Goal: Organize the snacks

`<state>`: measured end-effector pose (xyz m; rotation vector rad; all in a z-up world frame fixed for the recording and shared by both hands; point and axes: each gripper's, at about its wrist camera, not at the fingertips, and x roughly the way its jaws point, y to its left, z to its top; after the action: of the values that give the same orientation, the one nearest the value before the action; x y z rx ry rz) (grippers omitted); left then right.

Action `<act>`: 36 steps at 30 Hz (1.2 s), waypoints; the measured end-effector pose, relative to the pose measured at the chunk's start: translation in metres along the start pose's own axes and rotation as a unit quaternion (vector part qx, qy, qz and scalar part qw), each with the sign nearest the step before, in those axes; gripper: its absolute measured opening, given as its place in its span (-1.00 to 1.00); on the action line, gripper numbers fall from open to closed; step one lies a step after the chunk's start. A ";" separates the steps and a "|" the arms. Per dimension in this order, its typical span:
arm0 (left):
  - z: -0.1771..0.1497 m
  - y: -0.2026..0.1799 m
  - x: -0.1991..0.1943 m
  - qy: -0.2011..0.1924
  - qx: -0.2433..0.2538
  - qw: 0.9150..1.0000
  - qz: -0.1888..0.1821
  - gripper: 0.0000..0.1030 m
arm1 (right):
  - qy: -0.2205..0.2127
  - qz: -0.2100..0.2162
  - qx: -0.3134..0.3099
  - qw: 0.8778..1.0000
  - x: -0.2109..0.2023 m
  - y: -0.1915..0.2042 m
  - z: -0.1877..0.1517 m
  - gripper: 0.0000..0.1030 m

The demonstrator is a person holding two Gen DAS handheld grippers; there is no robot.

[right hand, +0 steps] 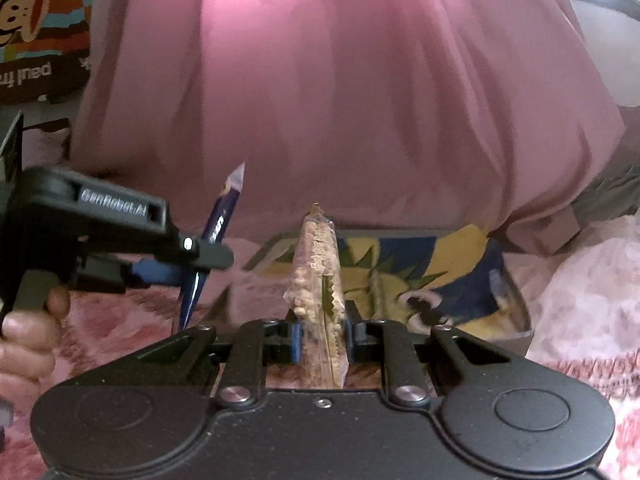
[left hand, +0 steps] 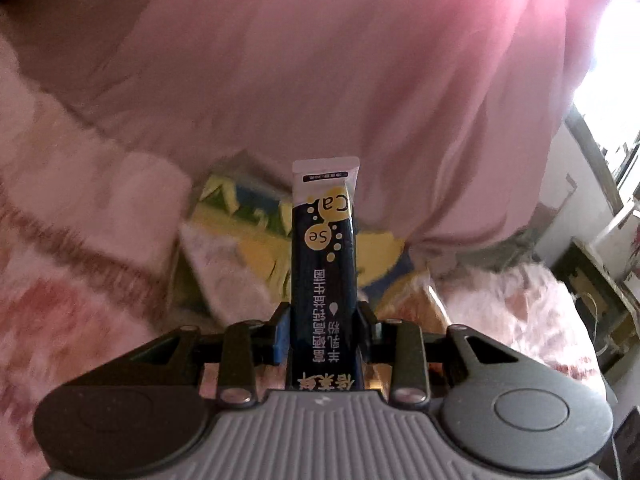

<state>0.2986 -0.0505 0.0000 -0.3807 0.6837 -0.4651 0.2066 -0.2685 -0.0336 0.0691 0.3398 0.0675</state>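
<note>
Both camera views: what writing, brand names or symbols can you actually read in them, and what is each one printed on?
"Ca" and "Se": yellow circles on the dark blue stick packet, upside down.
Chinese characters: same packet, not transcribed here.
"GenRobot.AI": side of the left gripper, slightly blurred.
"paul fr...": upside down on the monkey-print box, cut off.
Print on the clear snack packet: too blurred.

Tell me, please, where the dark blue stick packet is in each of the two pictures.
Left wrist view: the dark blue stick packet stands upright at centre, clamped in the left claw.
Right wrist view: the same packet is at left, tilted, held in the left claw.
Shared landmark: the yellow and blue box below the pink fabric.
</note>
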 end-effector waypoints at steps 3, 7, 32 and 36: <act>0.018 -0.007 0.030 -0.002 -0.001 1.000 -0.004 -0.29 | -0.006 -0.010 0.017 1.000 0.026 -0.017 0.008 -0.58; 0.035 -0.011 0.070 0.007 0.010 1.000 0.003 -0.29 | -0.003 -0.017 0.040 0.999 0.056 -0.037 0.013 -0.58; 0.005 -0.014 0.174 0.113 0.021 0.991 0.065 -0.24 | 0.053 -0.069 0.095 0.992 0.093 -0.078 -0.008 -0.42; 0.000 -0.017 0.176 0.120 0.026 0.989 0.079 -0.20 | 0.065 -0.096 0.079 0.990 0.093 -0.081 -0.007 -0.27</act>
<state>0.4138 -0.1575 -0.0819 -0.2211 0.9267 -0.3804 0.2959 -0.3419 -0.0772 0.1897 0.4794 -0.1470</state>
